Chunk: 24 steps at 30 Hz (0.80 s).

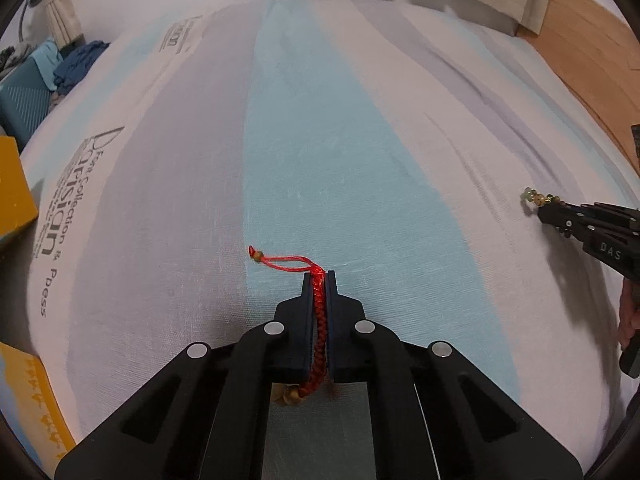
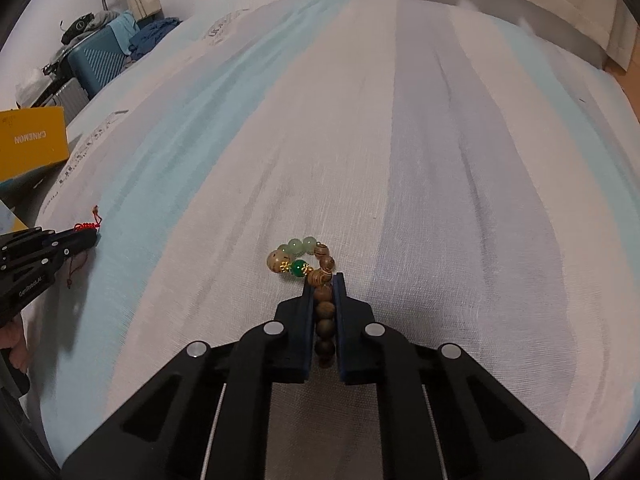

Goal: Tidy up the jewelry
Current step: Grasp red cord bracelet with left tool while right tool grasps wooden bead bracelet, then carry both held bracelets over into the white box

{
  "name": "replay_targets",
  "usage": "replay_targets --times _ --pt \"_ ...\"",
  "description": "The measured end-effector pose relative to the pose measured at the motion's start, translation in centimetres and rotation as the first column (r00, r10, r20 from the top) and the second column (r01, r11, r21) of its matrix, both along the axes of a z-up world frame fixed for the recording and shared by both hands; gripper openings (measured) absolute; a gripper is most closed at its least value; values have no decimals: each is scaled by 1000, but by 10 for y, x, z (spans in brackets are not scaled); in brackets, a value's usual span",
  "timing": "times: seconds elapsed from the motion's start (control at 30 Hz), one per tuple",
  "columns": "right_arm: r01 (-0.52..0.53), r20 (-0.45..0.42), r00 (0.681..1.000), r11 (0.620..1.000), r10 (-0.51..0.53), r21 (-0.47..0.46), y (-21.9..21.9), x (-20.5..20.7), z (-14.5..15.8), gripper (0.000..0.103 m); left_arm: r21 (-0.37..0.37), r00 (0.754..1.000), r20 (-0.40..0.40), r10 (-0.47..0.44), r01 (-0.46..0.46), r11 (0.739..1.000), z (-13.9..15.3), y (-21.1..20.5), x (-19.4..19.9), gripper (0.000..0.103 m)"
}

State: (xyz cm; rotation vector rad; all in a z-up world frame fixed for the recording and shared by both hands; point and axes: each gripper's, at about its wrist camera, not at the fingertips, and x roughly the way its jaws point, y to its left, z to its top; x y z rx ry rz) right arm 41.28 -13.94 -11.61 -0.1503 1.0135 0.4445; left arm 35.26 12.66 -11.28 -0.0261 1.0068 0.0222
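**Mara:** Two grippers, two bracelets, all on the striped bedsheet. Start with the left gripper.

**Jon:** Its jaws are clamped tight on the red braided bracelet. The braid runs lengthwise between the pads. A thin red cord loop sticks out past the fingertips and lies on the sheet, ending in a small knot with a bead. At the near end, behind the pads, a couple of tan beads hang from the braid.

**Mara:** Where on the sheet?

**Jon:** At the edge of the pale blue stripe, where it meets the white one.

**Mara:** And the right gripper?

**Jon:** Also pressed closed, on the beaded bracelet. Four or so brown wooden beads sit in a row between its pads. The rest curls out beyond the fingertips onto the sheet: pale green beads, one bright green bead with gold caps, and a larger cream one.

**Mara:** Which stripe?

**Jon:** A white one, between the blue stripe and a grey one.

**Mara:** How do the two stand to each other?

**Jon:** Well apart across the sheet. Each shows at the edge of the other's view, low over the fabric.

**Mara:** Anything else near the sheet?

**Jon:** A yellow box at its left edge, and a teal suitcase beyond the far left corner.
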Motion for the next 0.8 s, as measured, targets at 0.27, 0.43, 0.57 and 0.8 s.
replay_targets --times 0.27,0.43,0.57,0.8 --pt "6 30 1000 1000 -7 24 -5 -1 14 7 -3 1000 31 -2 2 1000 14 -3 -4 4" --pt "12 38 999 999 -14 32 -6 -2 19 7 -6 998 58 -6 6 1000 27 -7 -8 4" --pt "10 47 999 999 -12 40 -6 -6 25 7 -25 998 67 0 1 1000 34 -9 -12 4" --pt "-24 75 997 998 19 63 5 -20 48 7 -69 994 110 19 -12 998 62 -14 -27 4"
